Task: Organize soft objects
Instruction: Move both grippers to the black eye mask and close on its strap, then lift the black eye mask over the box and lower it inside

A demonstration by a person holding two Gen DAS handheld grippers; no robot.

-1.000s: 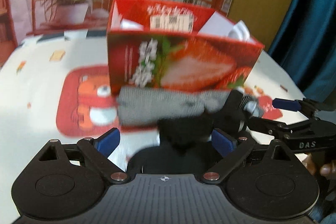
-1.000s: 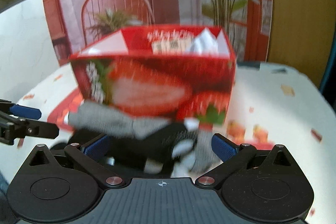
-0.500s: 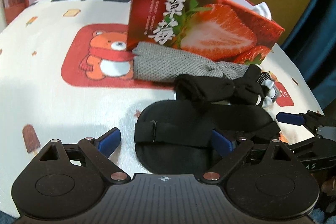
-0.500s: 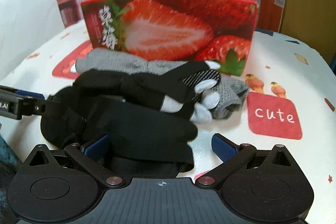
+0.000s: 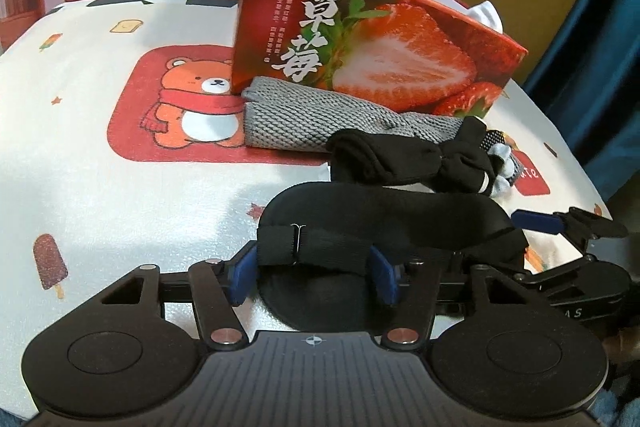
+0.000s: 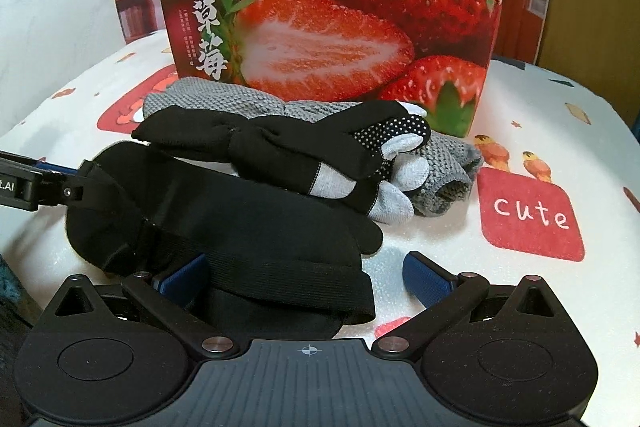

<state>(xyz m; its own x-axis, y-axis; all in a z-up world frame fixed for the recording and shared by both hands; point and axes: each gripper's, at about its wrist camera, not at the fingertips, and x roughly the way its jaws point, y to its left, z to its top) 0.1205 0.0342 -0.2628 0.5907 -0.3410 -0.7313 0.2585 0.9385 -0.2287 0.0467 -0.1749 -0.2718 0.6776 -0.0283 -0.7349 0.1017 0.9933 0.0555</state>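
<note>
– Moved? Left gripper (image 5: pixel 312 277) dropped, jaws just closed onto black eye mask (image 5: pixel 384 215), strap side.
– Right gripper (image 6: pixel 304 275)?
– Wide open round mask's other end, near edge of table (image 5: pixel 120 195), in front of strawberry box (image 5: pixel 372 55).

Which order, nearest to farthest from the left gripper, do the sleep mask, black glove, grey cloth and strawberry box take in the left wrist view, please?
1. Sleep mask, between the left gripper's fingers.
2. Black glove, just beyond, right of centre.
3. Grey cloth, behind the glove.
4. Strawberry box, at the back.
</note>
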